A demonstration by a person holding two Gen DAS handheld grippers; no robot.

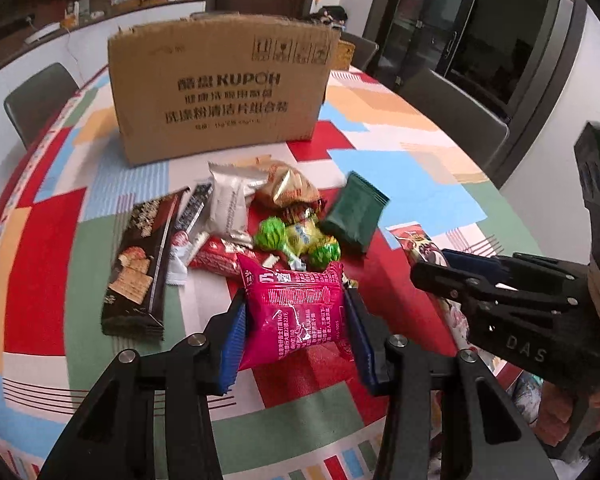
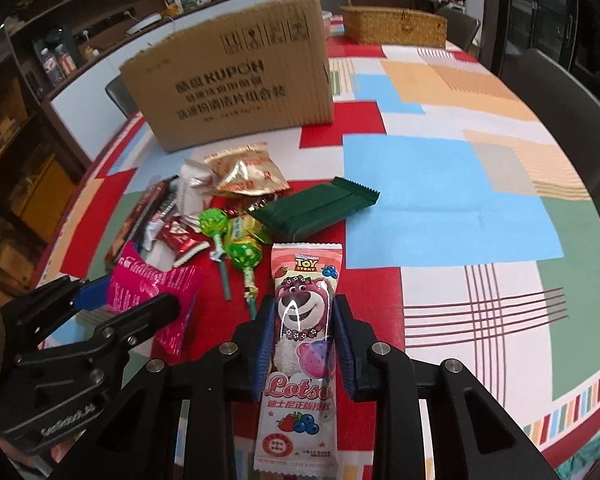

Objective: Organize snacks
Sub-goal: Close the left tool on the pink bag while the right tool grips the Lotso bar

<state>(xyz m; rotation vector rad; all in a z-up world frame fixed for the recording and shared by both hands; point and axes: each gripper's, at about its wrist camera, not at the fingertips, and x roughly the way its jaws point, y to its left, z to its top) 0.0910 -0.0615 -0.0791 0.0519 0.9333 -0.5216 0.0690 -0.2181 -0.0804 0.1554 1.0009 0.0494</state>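
Observation:
My left gripper (image 1: 296, 312) is shut on a pink snack packet (image 1: 296, 316), its blue pads pressing both sides. My right gripper (image 2: 302, 320) is shut on a long Lotso Toy Story packet (image 2: 300, 340). A snack pile lies ahead: green lollipops (image 1: 272, 236), a dark green packet (image 1: 354, 212), a silver packet (image 1: 230, 204), a gold packet (image 1: 288, 188) and a black cracker pack (image 1: 140, 264). A cardboard box (image 1: 220, 84) stands behind the pile. In the right wrist view the left gripper (image 2: 112, 300) with the pink packet (image 2: 160, 296) is at the left.
The table wears a colourful patchwork cloth (image 2: 440, 184). A wicker basket (image 2: 392, 24) sits at the far end. Dark chairs (image 1: 452, 112) stand around the table. The right gripper's body (image 1: 520, 304) shows at the right in the left wrist view.

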